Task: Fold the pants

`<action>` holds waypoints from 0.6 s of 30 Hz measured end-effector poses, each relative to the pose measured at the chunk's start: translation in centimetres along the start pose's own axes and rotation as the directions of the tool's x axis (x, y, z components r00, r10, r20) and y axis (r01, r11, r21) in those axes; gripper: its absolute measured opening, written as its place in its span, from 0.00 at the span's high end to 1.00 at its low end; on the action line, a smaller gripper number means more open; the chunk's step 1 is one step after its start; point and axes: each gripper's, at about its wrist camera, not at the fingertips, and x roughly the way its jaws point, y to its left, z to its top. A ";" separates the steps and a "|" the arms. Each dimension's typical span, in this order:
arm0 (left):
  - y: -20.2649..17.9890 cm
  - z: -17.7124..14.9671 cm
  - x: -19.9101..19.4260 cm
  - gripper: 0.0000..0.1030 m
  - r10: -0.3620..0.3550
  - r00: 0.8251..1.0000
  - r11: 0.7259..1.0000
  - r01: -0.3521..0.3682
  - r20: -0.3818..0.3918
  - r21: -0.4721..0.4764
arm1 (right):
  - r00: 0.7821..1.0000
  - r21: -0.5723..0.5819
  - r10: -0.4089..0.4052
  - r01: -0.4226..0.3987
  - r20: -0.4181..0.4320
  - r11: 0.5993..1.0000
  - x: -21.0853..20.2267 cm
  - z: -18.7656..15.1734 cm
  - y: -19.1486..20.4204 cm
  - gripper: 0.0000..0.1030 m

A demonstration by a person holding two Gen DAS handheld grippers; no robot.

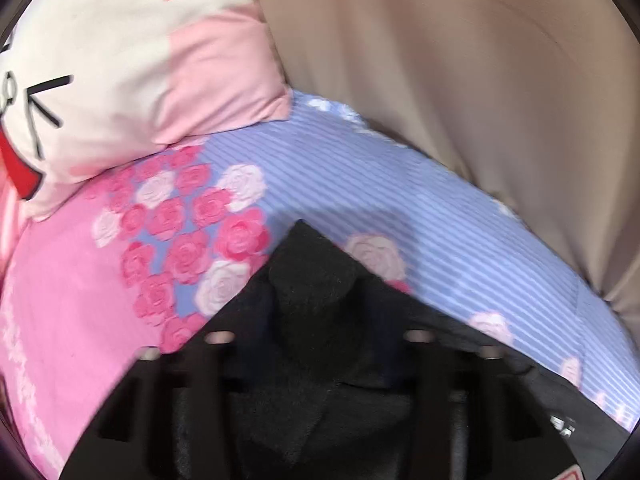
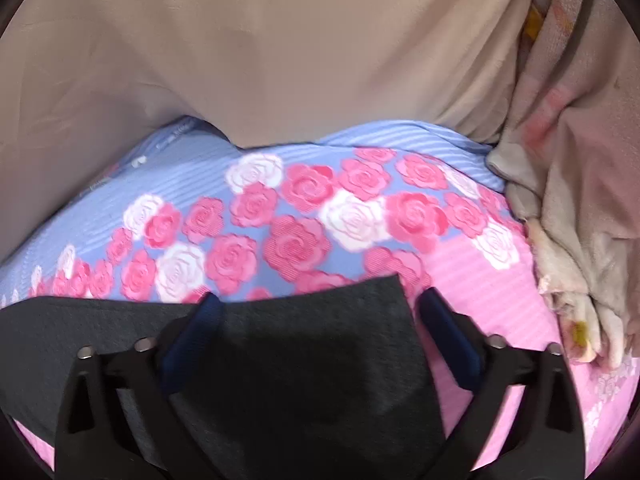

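Pants on rose bedsheet, both claws at the cloth

Dark pants (image 2: 300, 352) lie on rose bedsheet (image 2: 280, 216), their end toward the beige curtain (image 2: 280, 60). R gripper (image 2: 320, 304): jaws apart, straddling the pants' corner, blue pads either side, not pinching. L gripper (image 1: 316, 292): a bunched fold of pants rises btwn its fingers; pads hidden by dark blur, so can't tell if clamped. To do well: seat both layers deep btwn pads, close evenly, keep edge taut w/o snagging sheet. Cartoon pillow (image 1: 120, 80) lies beyond the pants.

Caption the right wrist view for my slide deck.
Right gripper straddles dark grey textured pants on rose-print bedsheet.
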 end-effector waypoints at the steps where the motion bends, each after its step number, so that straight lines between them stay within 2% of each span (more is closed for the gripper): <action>1: 0.3 0.1 -0.3 0.81 -0.020 1.000 1.000 0.020 -0.003 -0.005 | 0.999 0.005 0.043 -0.042 -0.008 0.999 -0.2 0.1 0.0 0.69; 2: 0.6 0.1 -0.6 0.82 -0.044 0.999 0.999 0.043 -0.005 -0.008 | 0.997 0.031 0.083 -0.083 -0.008 0.996 -0.6 0.2 -0.2 0.84; 3: 0.8 0.0 -1.2 0.84 -0.058 0.998 0.998 0.058 0.004 -0.006 | 0.996 0.036 0.089 -0.089 0.001 0.995 -1.2 0.3 -0.1 0.90; 7: 1.3 -0.8 -6.1 0.88 -0.126 0.989 0.992 0.126 0.074 0.009 | 0.992 -0.010 0.096 -0.096 0.082 0.995 -5.9 -0.3 0.8 0.91; 12: 4.6 -3.5 -15.4 0.88 -0.249 0.957 0.969 0.244 0.149 0.048 | 0.974 -0.069 0.137 -0.126 0.179 0.990 -12.8 -2.2 0.5 0.93; 13: 5.8 -4.6 -17.4 0.88 -0.257 0.952 0.966 0.250 0.164 0.065 | 0.971 -0.079 0.140 -0.127 0.195 0.989 -14.4 -3.0 0.1 0.94; 15: 7.4 -6.4 -19.5 0.88 -0.279 0.944 0.960 0.268 0.178 0.087 | 0.967 -0.087 0.151 -0.136 0.205 0.987 -16.0 -4.2 -0.8 0.95; 18: 9.8 -10.0 -21.3 0.88 -0.297 0.942 0.953 0.282 0.157 0.112 | 0.969 -0.080 0.155 -0.142 0.191 0.987 -17.5 -7.4 -2.9 0.95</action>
